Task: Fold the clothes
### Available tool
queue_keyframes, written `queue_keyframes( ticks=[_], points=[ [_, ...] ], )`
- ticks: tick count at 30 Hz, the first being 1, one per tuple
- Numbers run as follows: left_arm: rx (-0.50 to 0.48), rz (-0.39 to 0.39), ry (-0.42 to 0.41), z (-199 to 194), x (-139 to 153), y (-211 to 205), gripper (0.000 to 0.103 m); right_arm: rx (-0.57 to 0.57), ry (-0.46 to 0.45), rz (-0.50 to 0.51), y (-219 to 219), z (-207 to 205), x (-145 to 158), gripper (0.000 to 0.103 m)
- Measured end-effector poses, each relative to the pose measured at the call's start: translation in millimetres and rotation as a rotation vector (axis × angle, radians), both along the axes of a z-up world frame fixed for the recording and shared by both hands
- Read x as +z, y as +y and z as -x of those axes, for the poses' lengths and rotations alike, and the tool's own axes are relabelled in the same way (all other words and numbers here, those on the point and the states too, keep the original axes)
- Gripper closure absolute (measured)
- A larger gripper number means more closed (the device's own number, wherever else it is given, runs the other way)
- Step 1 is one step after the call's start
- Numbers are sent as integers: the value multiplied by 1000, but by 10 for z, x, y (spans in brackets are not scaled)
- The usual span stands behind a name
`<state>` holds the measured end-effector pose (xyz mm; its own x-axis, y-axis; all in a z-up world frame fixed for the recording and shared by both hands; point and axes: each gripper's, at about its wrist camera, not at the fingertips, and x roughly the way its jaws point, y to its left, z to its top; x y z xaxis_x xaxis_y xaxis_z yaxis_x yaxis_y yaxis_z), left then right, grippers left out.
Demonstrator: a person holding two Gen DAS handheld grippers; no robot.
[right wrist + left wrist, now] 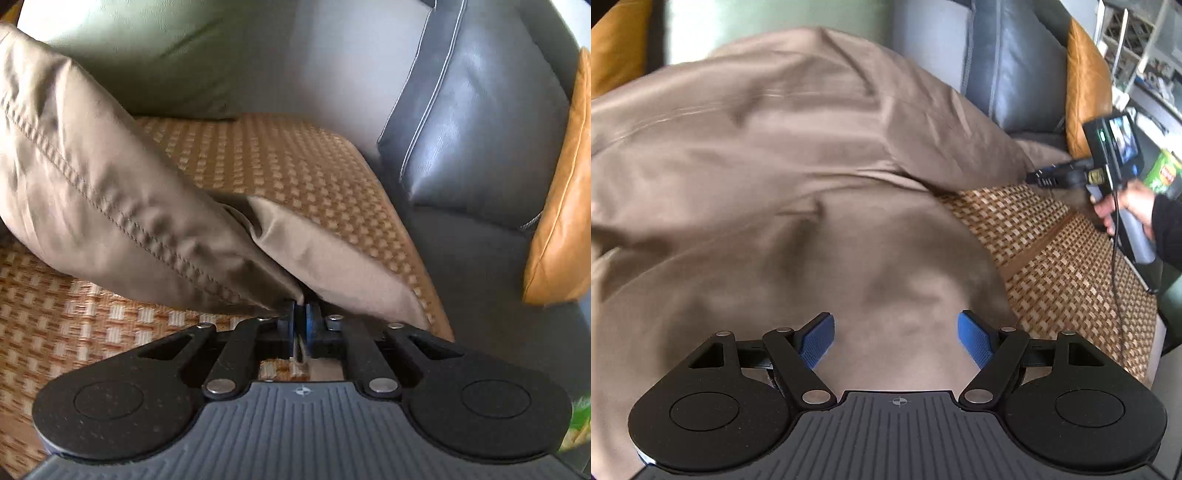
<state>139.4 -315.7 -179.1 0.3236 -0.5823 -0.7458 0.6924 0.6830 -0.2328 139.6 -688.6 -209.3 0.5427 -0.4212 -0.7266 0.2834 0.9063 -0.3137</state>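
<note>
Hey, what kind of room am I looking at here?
Most likely a home living room: a grey leather sofa with an orange cushion, a woven mat over the seat, and a brown garment spread on it.

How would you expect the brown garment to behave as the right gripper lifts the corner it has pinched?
The brown garment will probably drape limply: it already sags in soft folds from the right gripper. It looks thin and light. Its smooth weave may slide easily over the woven mat.
</note>
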Motion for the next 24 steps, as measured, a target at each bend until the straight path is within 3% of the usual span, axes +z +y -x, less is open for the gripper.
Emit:
queue_keyframes(
  ticks=[1, 2, 4, 7, 10, 14, 19, 24],
  points=[
    [20, 11, -13, 21, 77, 182, 19, 21, -26, 41, 106, 79, 49, 85],
    [52, 18, -33, 49, 165, 418, 19, 49, -65, 71, 218, 196, 107, 65],
    [135, 1, -80, 87, 302, 862, 19, 82, -152, 83, 442, 517, 267, 46],
    [309, -58, -147, 157, 445, 1601, 18, 171, -217, -12, 803, 1037, 477, 45],
    [503, -139, -183, 239, 491, 2326, 18, 268, -222, -280, 1137, 1560, 511, 39],
    [668, -152, -91, 350, 374, 3017, 18, 324, -166, -462, 1541, 1820, 400, 39],
    [725, -129, -15, 500, 137, 3405, 18, 314, -79, -535, 1731, 1918, 342, 39],
    [679, -44, 96, 526, -53, 3520, 17, 274, -11, -556, 1797, 1957, 296, 39]
  ],
)
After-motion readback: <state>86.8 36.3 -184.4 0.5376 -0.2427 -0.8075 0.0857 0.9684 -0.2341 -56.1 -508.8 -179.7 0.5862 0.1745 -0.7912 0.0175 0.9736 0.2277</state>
